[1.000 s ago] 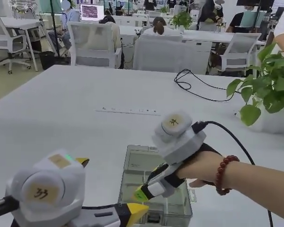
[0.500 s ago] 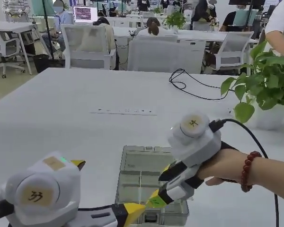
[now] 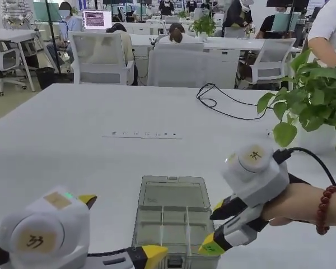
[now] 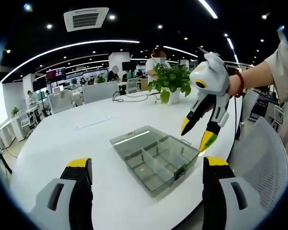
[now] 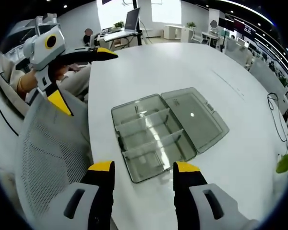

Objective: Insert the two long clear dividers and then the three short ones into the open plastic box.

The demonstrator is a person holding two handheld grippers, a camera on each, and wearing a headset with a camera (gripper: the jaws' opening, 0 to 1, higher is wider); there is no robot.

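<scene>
**Looking over the seated dividers with empty jaws**

Found the open plastic box point(image 3: 139, 227) lying flat on the white table point(image 3: 73, 145), close to the near edge, with its lid point(image 3: 176, 193) folded back flat on the far side. Noted clear dividers point(image 5: 146, 120) standing upright in the base, crossing one another and splitting it into compartments. Could not count them for certain through the clear-on-clear glare.

Held the left gripper point(image 4: 147, 162) spread wide and empty, at the near left of the box. Held the right gripper point(image 4: 195, 139) parted too, pinching nothing, raised over the box's right side and angled down toward it.

Judged the inserting at or close to its end, going by the filled base and the two empty grippers. Would call next for a look along each slot. Would then call for a light, straight-down press with the jaw tips on any strip found proud or tilted, gently enough not to bow the thin plastic.

Took the box for hard, glossy, smoky-translucent plastic, rectangular with rounded corners and a dark latch point(image 4: 179, 172) on the front wall. Took the dividers for thin, stiff, flat strips, slippery and hard to pick out against the base. Noted a smooth matte table top, and blunt, hard-shelled jaws tipped in yellow.
</scene>
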